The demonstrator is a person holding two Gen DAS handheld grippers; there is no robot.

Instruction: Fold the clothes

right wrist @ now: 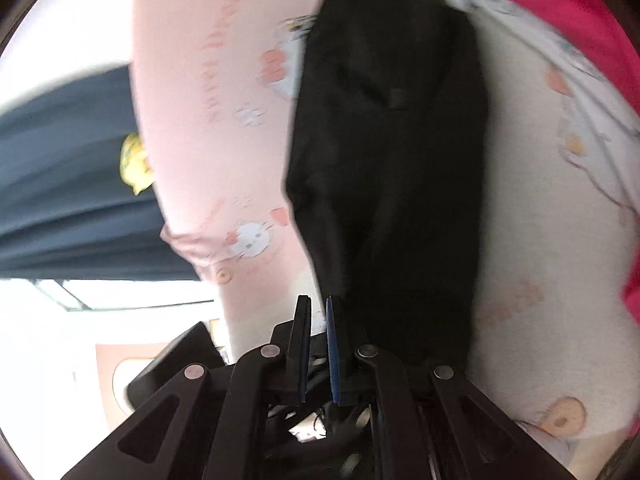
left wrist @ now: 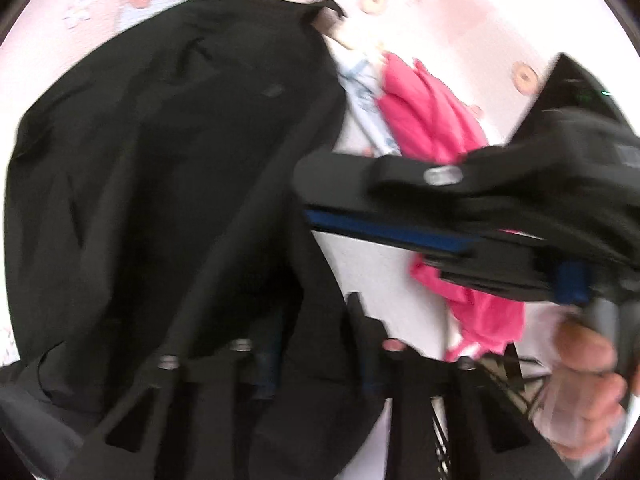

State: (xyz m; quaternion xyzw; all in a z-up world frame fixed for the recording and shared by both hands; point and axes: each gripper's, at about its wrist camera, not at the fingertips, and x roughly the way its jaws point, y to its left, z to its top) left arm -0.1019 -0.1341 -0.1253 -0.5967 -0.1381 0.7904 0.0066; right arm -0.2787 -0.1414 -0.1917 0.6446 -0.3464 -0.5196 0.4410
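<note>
A black garment [left wrist: 160, 160] lies spread over the pink printed bedsheet [left wrist: 460, 20] and fills the left and middle of the left wrist view. My left gripper [left wrist: 316, 320] points down at its near edge and is shut on a fold of the black cloth, which covers part of its fingers. My right gripper [left wrist: 306, 208] comes in from the right, its tip at the garment's right edge. In the right wrist view the right gripper [right wrist: 318, 308] is shut, with only a thin slit between the blue pads and no cloth visible in it. The black garment [right wrist: 392, 160] runs away just to its right.
A bright pink garment [left wrist: 428, 120] and a white patterned one [left wrist: 368, 88] lie bunched to the right of the black one. A bare hand [left wrist: 584, 384] holds the right gripper's handle. A dark blue cloth [right wrist: 72, 184] hangs beyond the sheet's left edge.
</note>
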